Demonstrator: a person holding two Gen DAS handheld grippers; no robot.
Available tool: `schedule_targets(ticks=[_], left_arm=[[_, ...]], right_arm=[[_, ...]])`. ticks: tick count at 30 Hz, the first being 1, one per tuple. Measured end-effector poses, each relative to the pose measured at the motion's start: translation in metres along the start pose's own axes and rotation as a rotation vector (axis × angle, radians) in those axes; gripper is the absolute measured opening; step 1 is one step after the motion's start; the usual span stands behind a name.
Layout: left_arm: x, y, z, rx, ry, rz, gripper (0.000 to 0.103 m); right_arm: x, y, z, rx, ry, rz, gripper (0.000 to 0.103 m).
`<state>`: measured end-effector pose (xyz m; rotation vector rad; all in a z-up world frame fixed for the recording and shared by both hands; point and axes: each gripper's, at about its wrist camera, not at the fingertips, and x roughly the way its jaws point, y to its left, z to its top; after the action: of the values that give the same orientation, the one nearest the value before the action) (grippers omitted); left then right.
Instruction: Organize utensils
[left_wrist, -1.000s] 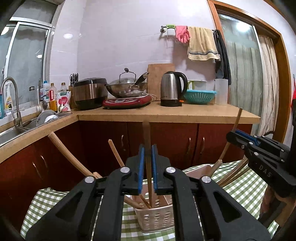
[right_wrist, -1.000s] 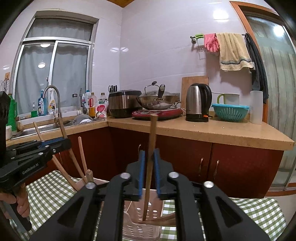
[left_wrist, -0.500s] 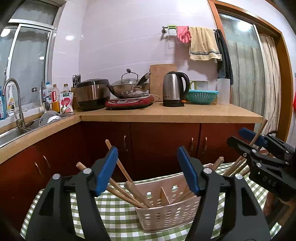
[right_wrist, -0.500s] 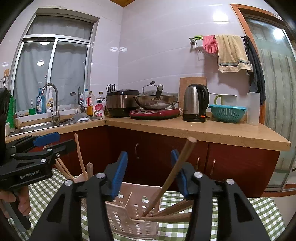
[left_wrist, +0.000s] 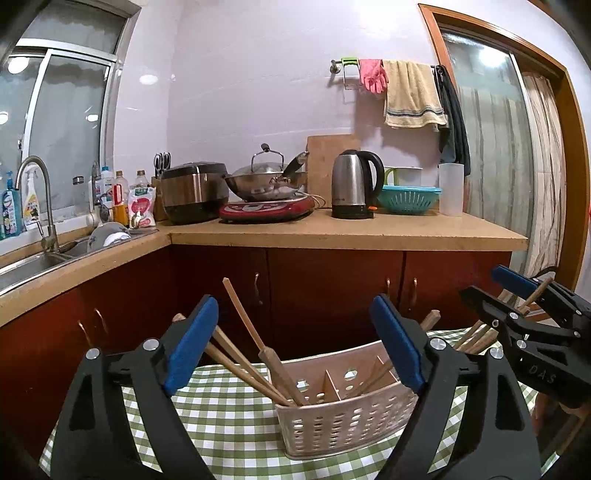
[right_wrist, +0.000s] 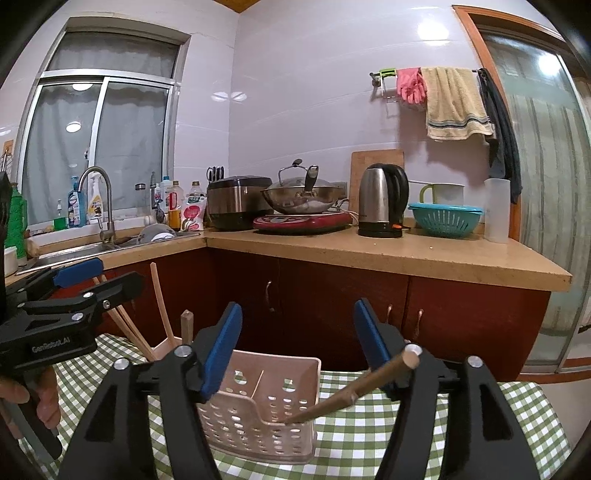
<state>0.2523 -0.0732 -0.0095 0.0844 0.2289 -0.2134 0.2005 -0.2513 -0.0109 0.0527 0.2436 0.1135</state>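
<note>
In the left wrist view, the left tongs are spread wide with nothing between the blue pads, poised above a pale perforated utensil basket that stands on the desk, which is covered by a green checked cloth. Wooden chopsticks and a thicker wooden handle lean out of the basket's left compartment toward the left; more wooden sticks rise from its right end, near the right tongs at the frame's right edge. Behind stand a kettle and a wok. In the right wrist view, the right tongs are also spread and hold nothing; a wooden utensil leans from the basket toward the right, its top just beside the right finger. The left tongs, gripped by a hand, hover at the left by the upright chopsticks, parted.
</note>
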Motion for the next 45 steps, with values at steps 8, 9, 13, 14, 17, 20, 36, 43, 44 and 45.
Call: schedule_targets(ticks=[8,9,13,14,17,20,36,43,44,45], left_arm=[[-0.031,-0.013,-0.002,0.027,-0.044,0.040,0.092],[-0.035,-0.014,-0.002,0.031,-0.047,0.051,0.093],[-0.046,-0.017,-0.002,0.033,-0.051,0.080,0.096],[-0.050,-0.017,-0.003,0.030,-0.049,0.089,0.097],[-0.062,-0.016,-0.005,0.019,-0.043,0.102,0.098],[-0.076,-0.015,-0.009,0.017,-0.033,0.117,0.098],[-0.176,-0.014,-0.038,-0.020,0.041,0.142,0.099],[-0.219,-0.012,-0.030,-0.040,0.035,0.138,0.099],[-0.225,-0.011,-0.028,-0.043,0.033,0.134,0.099],[-0.231,-0.012,-0.027,-0.046,0.030,0.127,0.099]], right_arm=[[-0.026,0.008,0.001,-0.004,-0.013,-0.050,0.082],[-0.029,0.009,0.001,-0.001,-0.012,-0.058,0.083],[-0.036,0.008,0.000,0.023,0.007,-0.087,0.085],[-0.039,0.008,0.000,0.032,0.014,-0.089,0.085],[-0.046,0.006,-0.002,0.049,0.031,-0.103,0.085],[-0.056,0.006,-0.006,0.057,0.047,-0.114,0.085],[-0.143,0.024,-0.031,0.044,0.138,-0.144,0.086],[-0.188,0.032,-0.019,0.018,0.106,-0.147,0.086],[-0.195,0.033,-0.016,0.017,0.099,-0.148,0.086],[-0.200,0.033,-0.013,0.021,0.094,-0.148,0.086]])
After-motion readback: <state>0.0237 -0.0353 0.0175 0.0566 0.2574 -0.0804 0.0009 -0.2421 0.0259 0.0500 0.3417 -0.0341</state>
